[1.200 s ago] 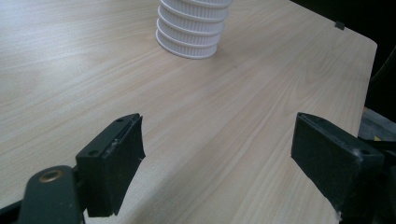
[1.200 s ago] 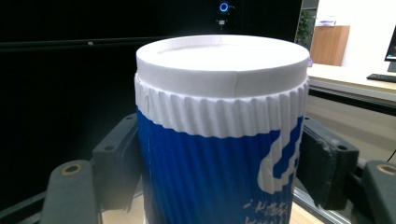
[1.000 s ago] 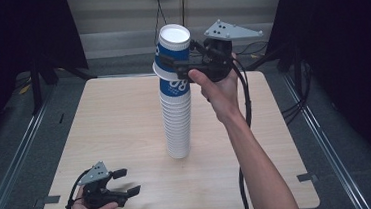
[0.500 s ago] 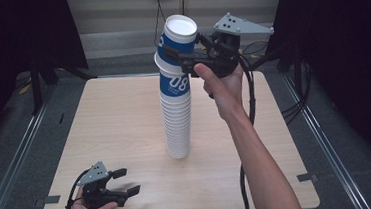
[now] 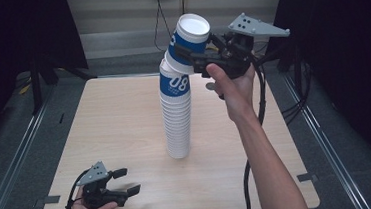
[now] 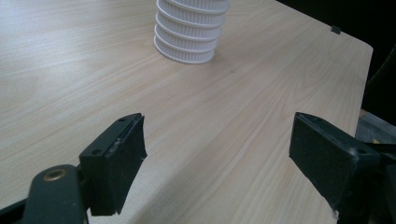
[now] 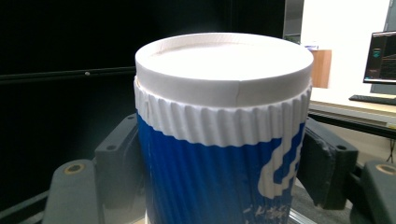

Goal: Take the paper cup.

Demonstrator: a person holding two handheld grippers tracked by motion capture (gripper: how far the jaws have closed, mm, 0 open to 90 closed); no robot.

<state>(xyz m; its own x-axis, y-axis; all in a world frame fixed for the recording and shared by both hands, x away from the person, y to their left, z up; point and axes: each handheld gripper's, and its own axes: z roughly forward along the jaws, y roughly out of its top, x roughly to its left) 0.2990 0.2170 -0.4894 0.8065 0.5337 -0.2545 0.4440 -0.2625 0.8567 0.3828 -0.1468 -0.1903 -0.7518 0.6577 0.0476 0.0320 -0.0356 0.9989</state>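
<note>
gripping top blue-and-white cup (image 5: 188,39), tilted off the cup stack (image 5: 177,120): right claw (image 5: 197,58), clenched on it. left claw (image 5: 124,182): released, low over bench (image 5: 114,120).

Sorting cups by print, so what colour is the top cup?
Top cup: blue with white markings and rim, clearest in the right gripper view.

Cups stacked mid-table, claws apart

The stack of cups (image 5: 177,120) stands on the table (image 5: 120,124); the top cup (image 5: 188,39) tilts right, between the right claw's (image 5: 197,58) jaws; the left claw (image 5: 127,182) sits at the near-left corner.
</note>
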